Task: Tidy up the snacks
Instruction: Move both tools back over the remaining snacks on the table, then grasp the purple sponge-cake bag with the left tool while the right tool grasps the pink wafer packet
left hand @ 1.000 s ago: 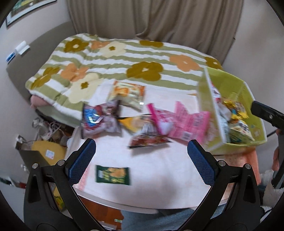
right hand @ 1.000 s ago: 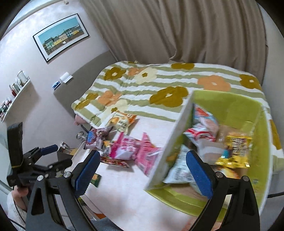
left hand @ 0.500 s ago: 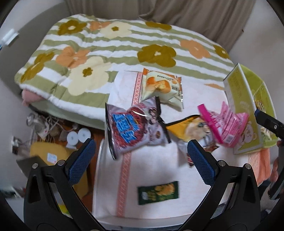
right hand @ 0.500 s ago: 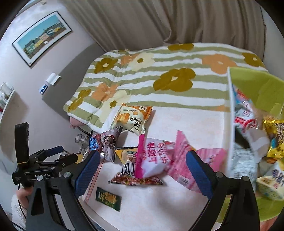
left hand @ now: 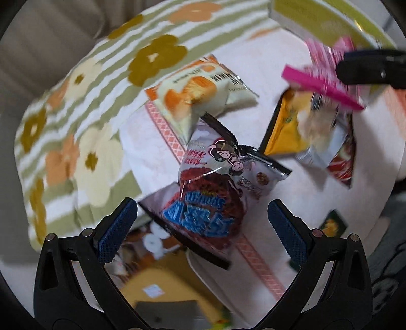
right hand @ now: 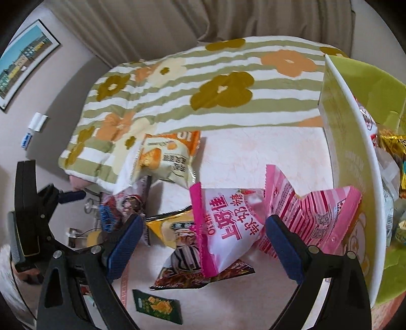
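Several snack bags lie on a white cloth-covered table [right hand: 253, 157]. My left gripper [left hand: 201, 228] is open and points down over a red, blue and black bag [left hand: 210, 203], which sits between its fingers with no pad touching it. My right gripper [right hand: 205, 246] is also open, above a pink-and-white candy bag [right hand: 225, 228]. A second pink bag [right hand: 312, 210] leans against the green box [right hand: 355, 177], which holds more snacks. An orange-and-white bag [right hand: 167, 157], a yellow bag [right hand: 175, 228], a red-brown bag [right hand: 203, 276] and a small green packet [right hand: 158, 306] lie around them.
A bed with a flowered, striped quilt [right hand: 215, 83] runs along the table's far side. Beyond the table's left edge, a yellow box [left hand: 162, 284] and cables clutter the floor. Curtains [right hand: 203, 20] hang behind the bed.
Both grippers have sunk toward the table. The left view has rolled, and the red-and-blue bag now lies between its fingers. The pink-and-white bag now lies between the right fingers.
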A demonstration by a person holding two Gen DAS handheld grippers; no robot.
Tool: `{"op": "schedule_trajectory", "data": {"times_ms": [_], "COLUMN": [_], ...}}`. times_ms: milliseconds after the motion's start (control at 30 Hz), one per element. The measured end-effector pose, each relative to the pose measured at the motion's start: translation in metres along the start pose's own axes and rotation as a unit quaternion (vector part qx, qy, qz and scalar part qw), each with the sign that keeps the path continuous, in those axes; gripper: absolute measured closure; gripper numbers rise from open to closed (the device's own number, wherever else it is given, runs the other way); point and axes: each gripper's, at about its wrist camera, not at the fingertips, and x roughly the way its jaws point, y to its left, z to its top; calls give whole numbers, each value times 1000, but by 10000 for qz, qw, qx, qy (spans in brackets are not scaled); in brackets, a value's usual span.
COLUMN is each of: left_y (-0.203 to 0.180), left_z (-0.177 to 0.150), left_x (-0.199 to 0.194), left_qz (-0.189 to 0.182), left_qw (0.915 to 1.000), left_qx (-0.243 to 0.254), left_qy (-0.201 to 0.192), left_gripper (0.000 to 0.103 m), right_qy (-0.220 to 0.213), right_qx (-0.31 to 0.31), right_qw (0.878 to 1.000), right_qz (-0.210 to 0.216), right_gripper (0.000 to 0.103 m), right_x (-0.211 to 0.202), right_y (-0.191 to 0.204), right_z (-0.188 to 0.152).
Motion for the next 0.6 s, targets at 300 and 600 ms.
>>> {"op": "schedule_trajectory", "data": {"times_ms": [300, 600], "left_y": [-1, -19], "left_z": [11, 18], "left_x": [32, 59], "left_qz": [-389, -369], "left_qw": [9982, 9968], "left_qx": [422, 606], "left_qy": [148, 366], "left_gripper": [1, 1], "right_qy": [270, 401], "right_qx": [106, 157], "right_qw": [9994, 9989], "right_qz": [-165, -198], "right_gripper": [7, 17], "right_x": [31, 48], "right_y": [-8, -18], "right_z": [5, 19]}}
